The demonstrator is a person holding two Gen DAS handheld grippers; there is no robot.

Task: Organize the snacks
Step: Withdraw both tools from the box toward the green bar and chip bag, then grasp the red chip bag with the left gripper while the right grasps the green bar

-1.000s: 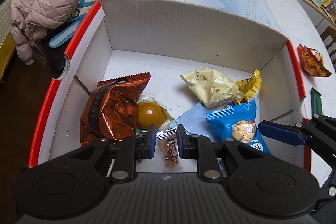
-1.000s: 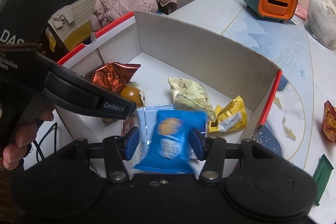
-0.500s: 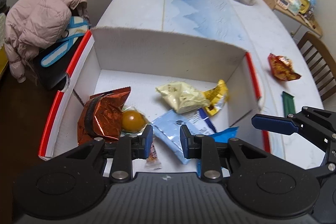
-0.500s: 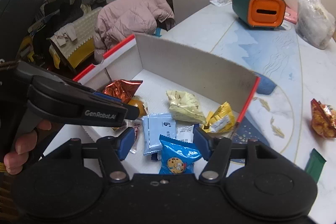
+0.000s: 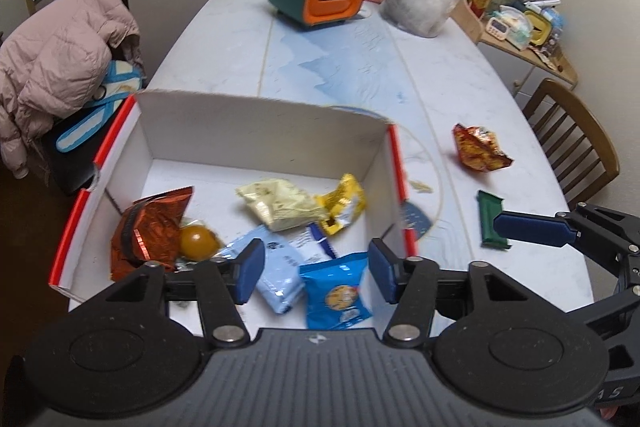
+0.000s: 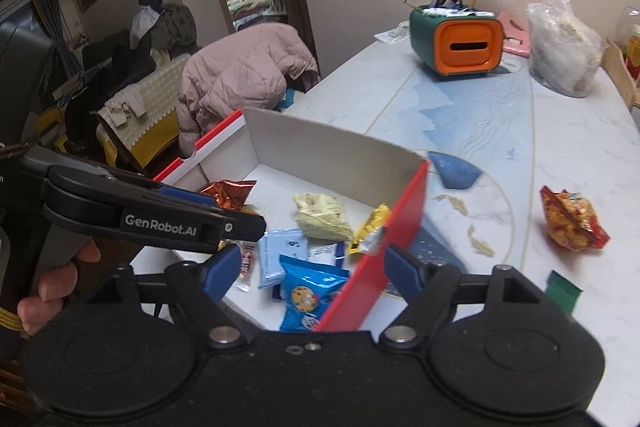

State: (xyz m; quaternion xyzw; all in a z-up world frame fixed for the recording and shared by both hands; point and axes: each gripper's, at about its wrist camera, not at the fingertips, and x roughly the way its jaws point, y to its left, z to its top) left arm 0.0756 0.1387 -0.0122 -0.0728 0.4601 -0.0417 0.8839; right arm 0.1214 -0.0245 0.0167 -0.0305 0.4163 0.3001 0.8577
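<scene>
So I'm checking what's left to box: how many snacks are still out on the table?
2: a red snack bag and, nearer, a green bar, both right of the box. Others could be hidden.

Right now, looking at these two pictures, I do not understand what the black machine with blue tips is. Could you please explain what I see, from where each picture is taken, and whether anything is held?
There is no robot. A person holds a hand tool with a two-finger claw in each hand, and each tool carries a camera that looks along its blue fingers.

One picture looks out over the left claw, the other over the right claw. The person's hand shows in the right view.

Both claws have just been opening, and neither holds anything.

Below them on the table stands a box with snacks inside, among them a blue cookie pack, a pale yellow pack and a copper pack. Outside the box lie a red pack and a green bar.
</scene>
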